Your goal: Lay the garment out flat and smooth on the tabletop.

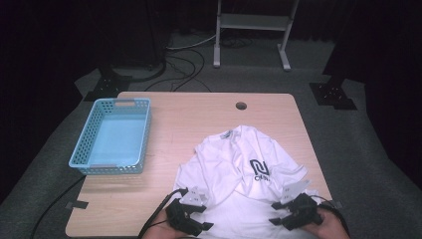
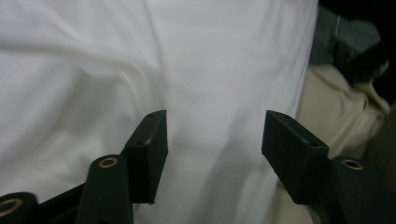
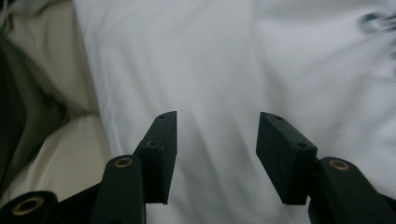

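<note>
T-shirt (image 1: 244,169) lay crumpled on the bench's (image 1: 199,114) near right; left gripper (image 1: 191,219) and right gripper (image 1: 288,211), both wide open and empty, should each pinch one hem layer.

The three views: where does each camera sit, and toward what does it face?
High view: above the person's side, facing forward and down on the light wooden table, white logo T-shirt, blue plastic basket; both hands enter below.
Left gripper view: on the left hand-held gripper, jaws apart over white cloth.
Right gripper view: on the right hand-held gripper, likewise.
All share the T-shirt.
</note>
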The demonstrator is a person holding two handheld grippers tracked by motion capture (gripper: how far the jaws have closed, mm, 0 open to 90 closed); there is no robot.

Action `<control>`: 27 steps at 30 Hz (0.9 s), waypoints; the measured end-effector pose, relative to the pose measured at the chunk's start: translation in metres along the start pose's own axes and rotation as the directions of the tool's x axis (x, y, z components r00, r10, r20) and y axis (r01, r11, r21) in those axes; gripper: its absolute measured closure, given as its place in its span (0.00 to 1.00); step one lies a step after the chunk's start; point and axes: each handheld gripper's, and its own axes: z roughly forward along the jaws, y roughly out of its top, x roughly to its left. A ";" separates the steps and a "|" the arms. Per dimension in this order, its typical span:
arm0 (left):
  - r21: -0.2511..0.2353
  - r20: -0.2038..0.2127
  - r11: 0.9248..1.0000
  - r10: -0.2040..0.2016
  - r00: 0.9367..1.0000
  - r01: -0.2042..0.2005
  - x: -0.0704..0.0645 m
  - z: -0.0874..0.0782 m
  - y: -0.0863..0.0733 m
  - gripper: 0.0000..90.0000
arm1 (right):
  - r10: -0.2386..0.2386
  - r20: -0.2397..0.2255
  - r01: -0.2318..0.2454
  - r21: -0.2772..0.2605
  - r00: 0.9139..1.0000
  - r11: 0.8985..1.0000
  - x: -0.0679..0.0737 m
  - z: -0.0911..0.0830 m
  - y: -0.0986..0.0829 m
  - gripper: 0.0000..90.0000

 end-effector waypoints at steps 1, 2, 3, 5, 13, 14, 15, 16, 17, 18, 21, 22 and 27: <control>-0.022 -0.096 0.999 -0.039 0.995 0.037 0.020 0.003 0.010 0.38 | 0.059 0.078 -0.060 0.005 0.995 0.998 -0.017 0.005 0.008 0.48; -0.022 -0.096 0.999 -0.039 0.995 0.037 0.020 0.003 0.010 0.39 | 0.059 0.078 -0.060 0.005 0.995 0.998 -0.017 0.005 0.008 0.48; -0.032 -0.150 0.998 -0.056 0.987 0.052 0.033 0.005 0.014 0.39 | 0.068 0.084 -0.068 -0.003 0.994 0.998 -0.022 0.009 0.013 0.48; -0.054 -0.192 0.994 -0.101 0.976 0.092 0.057 0.010 0.019 0.47 | 0.055 0.083 -0.054 -0.009 0.995 0.999 -0.022 0.018 0.021 0.47; 0.015 -0.294 0.994 -0.098 0.951 0.107 0.150 0.052 0.063 0.50 | -0.011 0.143 0.012 -0.004 0.990 1.000 -0.018 0.030 0.030 0.44; 0.023 -0.283 0.993 -0.109 0.953 0.120 0.160 0.057 0.066 0.51 | 0.027 0.148 -0.020 -0.046 0.989 0.999 -0.032 0.020 0.030 0.43; 0.035 -0.268 0.991 -0.114 0.957 0.127 0.167 0.061 0.069 0.51 | 0.027 0.148 -0.020 -0.046 0.989 0.999 -0.032 0.020 0.030 0.43; 0.029 -0.234 0.990 -0.131 0.963 0.141 0.176 0.065 0.074 0.57 | 0.080 0.185 -0.066 -0.079 0.980 0.995 -0.054 0.008 0.032 0.41; 0.029 -0.234 0.990 -0.131 0.963 0.141 0.176 0.065 0.074 0.59 | 0.080 0.185 -0.066 -0.079 0.980 0.995 -0.054 0.008 0.032 0.41; 0.038 -0.215 0.990 -0.125 0.969 0.136 0.177 0.066 0.076 0.59 | 0.107 0.195 -0.089 -0.099 0.975 0.991 -0.066 0.003 0.033 0.40; 0.066 -0.177 0.992 -0.094 0.980 0.107 0.179 0.070 0.082 0.66 | 0.181 0.241 -0.162 -0.096 0.954 0.982 -0.105 0.000 0.039 0.40; 0.069 -0.177 0.993 -0.080 0.981 0.094 0.180 0.072 0.083 0.72 | 0.202 0.282 -0.187 -0.080 0.938 0.979 -0.131 0.003 0.045 0.40; 0.059 -0.178 0.995 -0.064 0.982 0.076 0.182 0.075 0.084 0.92 | 0.272 0.310 -0.262 -0.075 0.911 0.962 -0.174 0.010 0.060 0.40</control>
